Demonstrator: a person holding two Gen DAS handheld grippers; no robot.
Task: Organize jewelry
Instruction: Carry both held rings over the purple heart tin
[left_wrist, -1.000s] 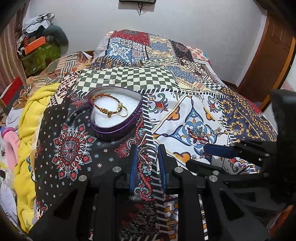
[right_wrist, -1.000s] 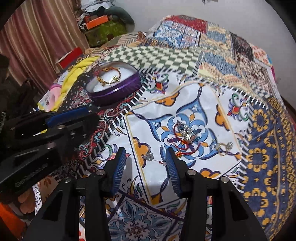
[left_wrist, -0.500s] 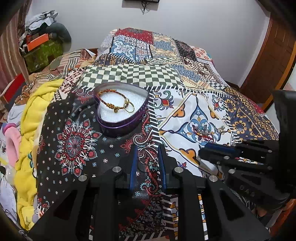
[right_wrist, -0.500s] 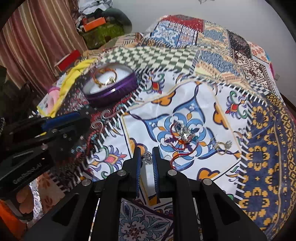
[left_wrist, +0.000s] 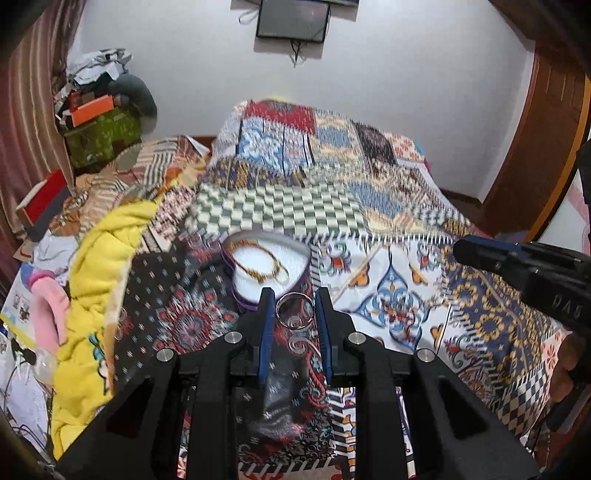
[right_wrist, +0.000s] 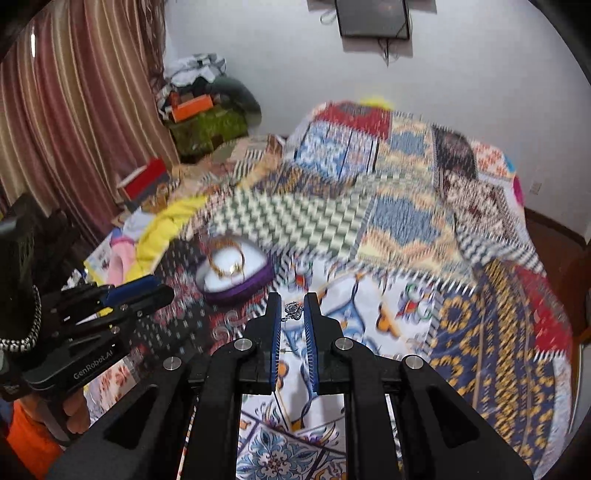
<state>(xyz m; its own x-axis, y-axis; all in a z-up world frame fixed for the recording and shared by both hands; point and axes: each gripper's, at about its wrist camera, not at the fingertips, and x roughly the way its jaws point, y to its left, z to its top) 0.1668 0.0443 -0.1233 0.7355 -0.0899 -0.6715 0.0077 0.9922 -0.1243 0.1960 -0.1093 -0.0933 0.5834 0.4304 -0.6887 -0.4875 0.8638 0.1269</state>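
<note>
left tool (left_wrist: 294, 300) grips a silver ring (left_wrist: 294, 311); right tool (right_wrist: 292, 307) pinches a small pendant (right_wrist: 293, 309).

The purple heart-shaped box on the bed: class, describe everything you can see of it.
The purple box is heart-shaped with low, glossy walls, open, no lid in sight. A white padded lining fills it, and a gold bracelet lies on the lining. It sits flat on the patterned bedspread, just beyond the left gripper, which holds a silver ring.
</note>
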